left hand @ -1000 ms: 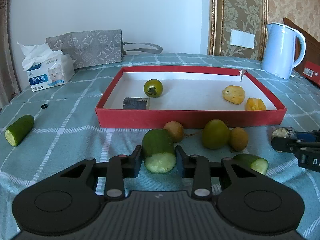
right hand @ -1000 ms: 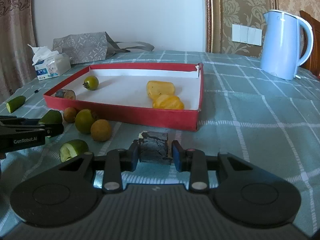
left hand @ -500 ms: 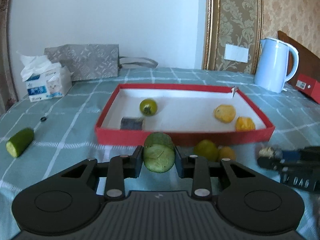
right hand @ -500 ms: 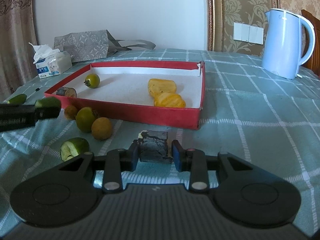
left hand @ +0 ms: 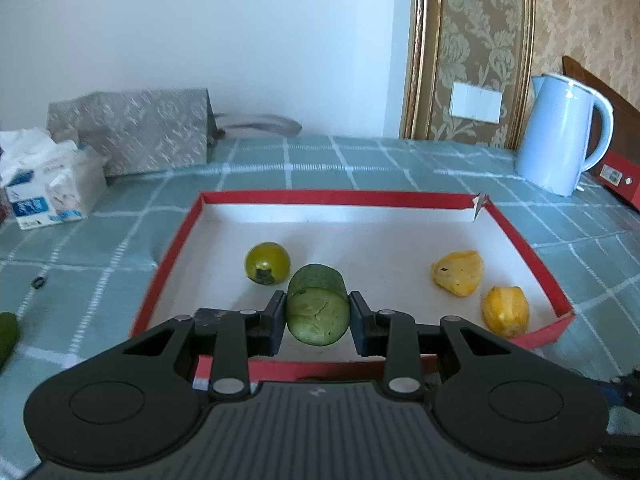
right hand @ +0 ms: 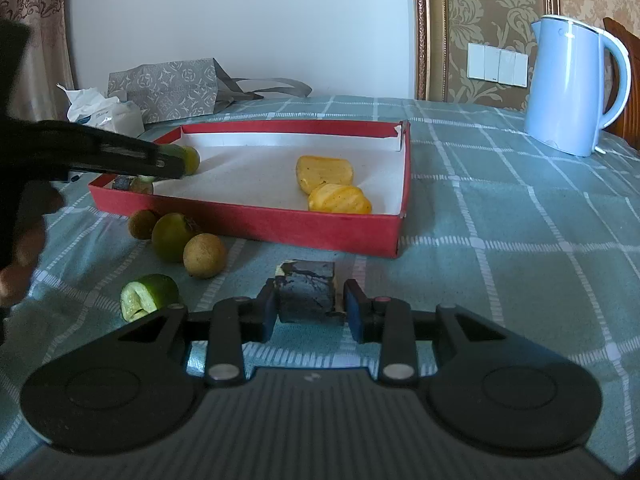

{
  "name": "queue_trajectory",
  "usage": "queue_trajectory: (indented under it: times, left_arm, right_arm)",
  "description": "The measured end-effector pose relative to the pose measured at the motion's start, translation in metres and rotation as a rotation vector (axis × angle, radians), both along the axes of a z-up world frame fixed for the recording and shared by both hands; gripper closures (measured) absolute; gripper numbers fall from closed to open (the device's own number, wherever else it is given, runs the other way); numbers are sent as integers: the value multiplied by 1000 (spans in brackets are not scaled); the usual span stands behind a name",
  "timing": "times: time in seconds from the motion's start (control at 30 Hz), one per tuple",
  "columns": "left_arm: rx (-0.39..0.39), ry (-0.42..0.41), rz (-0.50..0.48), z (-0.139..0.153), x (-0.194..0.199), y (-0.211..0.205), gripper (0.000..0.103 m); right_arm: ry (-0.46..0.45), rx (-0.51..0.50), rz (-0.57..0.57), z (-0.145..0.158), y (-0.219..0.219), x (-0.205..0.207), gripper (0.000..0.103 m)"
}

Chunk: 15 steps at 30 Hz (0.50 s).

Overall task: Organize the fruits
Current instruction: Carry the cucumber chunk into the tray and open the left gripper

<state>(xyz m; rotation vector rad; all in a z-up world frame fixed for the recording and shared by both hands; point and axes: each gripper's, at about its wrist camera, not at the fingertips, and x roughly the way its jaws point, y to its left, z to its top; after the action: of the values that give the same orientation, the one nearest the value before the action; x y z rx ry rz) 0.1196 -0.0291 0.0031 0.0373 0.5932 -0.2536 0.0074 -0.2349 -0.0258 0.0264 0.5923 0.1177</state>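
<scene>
My left gripper (left hand: 318, 314) is shut on a green cucumber piece (left hand: 317, 309) and holds it above the near left part of the red tray (left hand: 332, 197). The tray holds a green round fruit (left hand: 267, 262), two yellow pieces (left hand: 458, 278) and a dark chunk (left hand: 210, 315). My right gripper (right hand: 310, 306) is shut on a dark chunk (right hand: 307, 287) low over the cloth, in front of the tray (right hand: 256, 220). In the right wrist view the left gripper (right hand: 120, 158) reaches over the tray's left end.
Outside the tray's near wall lie two brown fruits (right hand: 205, 255), a green fruit (right hand: 172, 236) and a cut cucumber piece (right hand: 149, 297). Another cucumber piece (left hand: 7, 334) lies far left. A blue kettle (left hand: 560, 136), a tissue box (left hand: 52, 184) and a grey bag (left hand: 132, 136) stand behind.
My left gripper lifted the cucumber piece off the cloth and carried it forward over the tray's near wall. My right gripper stayed in place, still holding the dark chunk.
</scene>
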Motion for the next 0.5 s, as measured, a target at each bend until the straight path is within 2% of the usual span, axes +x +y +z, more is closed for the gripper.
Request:
queue_trajectory:
  times: [0.27,0.37,0.4,0.47,0.5]
  left_arm:
    - [49,32,19,-16,21,-8,71]
    - [78,17,15,-17,19,-11,69]
    - [87,15,10,-18,19,-12,67]
    - [98,10,0,-18,16,-14,49]
    - [103,-4,3,-17,14,-15,45]
  right_arm:
    - [6,-6,0,-1,1,1,70]
    - [7,-8,1,-1,1,2,70]
    - [7,-8,1,-1,1,2,70]
    - [7,-10,1,-1,1,2,70]
    - [6,-8,1,-1,1,2,70]
